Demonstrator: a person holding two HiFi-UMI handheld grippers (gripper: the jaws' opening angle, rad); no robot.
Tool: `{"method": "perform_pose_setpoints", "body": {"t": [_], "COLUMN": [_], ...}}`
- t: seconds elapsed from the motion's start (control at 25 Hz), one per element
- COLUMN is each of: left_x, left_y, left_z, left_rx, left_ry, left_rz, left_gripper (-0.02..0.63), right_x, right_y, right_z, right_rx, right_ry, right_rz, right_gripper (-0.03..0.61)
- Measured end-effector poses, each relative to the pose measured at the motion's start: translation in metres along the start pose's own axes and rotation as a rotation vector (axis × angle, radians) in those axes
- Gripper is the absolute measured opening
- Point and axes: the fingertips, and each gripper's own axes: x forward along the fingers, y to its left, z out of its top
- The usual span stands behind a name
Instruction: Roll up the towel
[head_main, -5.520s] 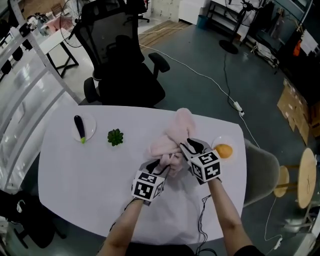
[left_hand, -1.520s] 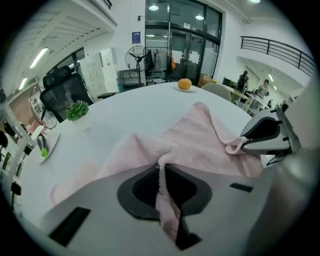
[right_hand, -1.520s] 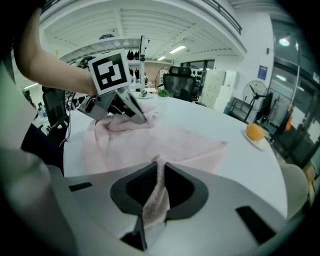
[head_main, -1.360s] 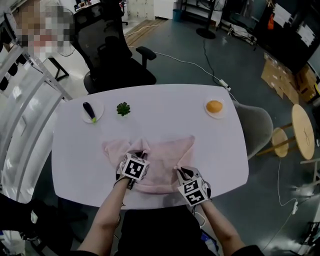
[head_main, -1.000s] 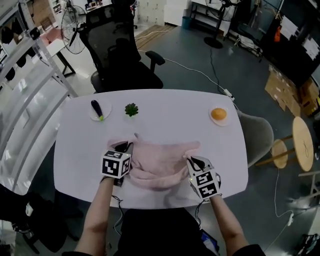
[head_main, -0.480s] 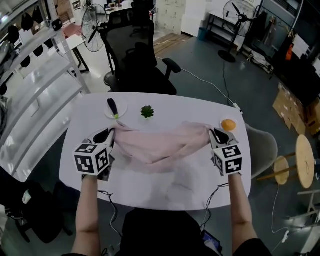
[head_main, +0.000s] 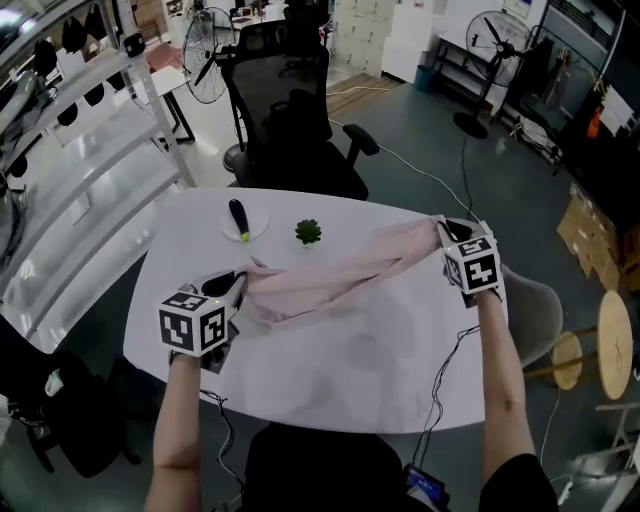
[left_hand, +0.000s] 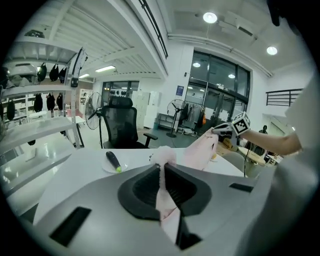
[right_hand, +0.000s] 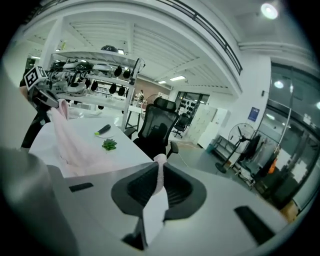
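The left hand-held gripper (head_main: 236, 286), by the desk's (head_main: 340, 375) left edge, and the right hand-held gripper (head_main: 446, 231), at its far right corner, each pinch a corner of the pink towel (head_main: 330, 280), which hangs stretched between them. It likely needs even tension and a flat lay before rolling.

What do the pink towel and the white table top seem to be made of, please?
The towel looks like soft matte cloth, probably terry or microfibre: it sags, folds, and shows a fuzzy edge. The table looks like a hard, smooth white top with a faint sheen, perhaps laminate or painted board.
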Motion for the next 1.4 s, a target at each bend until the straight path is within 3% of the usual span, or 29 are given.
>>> {"method": "perform_pose_setpoints", "body": {"t": [0.2,0.44,0.68,0.96,1.16,1.4], "left_x": [0.054,0.113,0.136,0.114,0.066,0.025], "left_y": [0.004,0.013,0.017,0.013,0.030,0.066], "left_z": [-0.024,-0.051,-0.075,-0.070,-0.060,-0.079], "left_rx": [0.014,0.017,0.016,0.023,0.043,0.050], "left_ry": [0.110,0.187,0.228,0.201,0.133,0.161], "left_rz": [0.036,0.106,0.166,0.175,0.220,0.251], "left_gripper": [0.034,0.037,0.046,0.211,0.230,0.236], "right_x": [0.046,0.084,0.101,0.078,0.038,-0.008], "right_y": [-0.014,-0.015,-0.006,-0.004,0.006,0.092], "right_z": [-0.035,-0.109,-0.146,-0.122,-0.080,-0.046], "right_rx": [0.007,0.048,0.047,0.012,0.005,-0.017], "right_ry": [0.098,0.225,0.240,0.160,0.027,-0.056], "right_rz": [0.009,0.009,0.028,0.032,0.052,0.205], "right_gripper": [0.035,0.043,0.062,0.203,0.225,0.219]}}
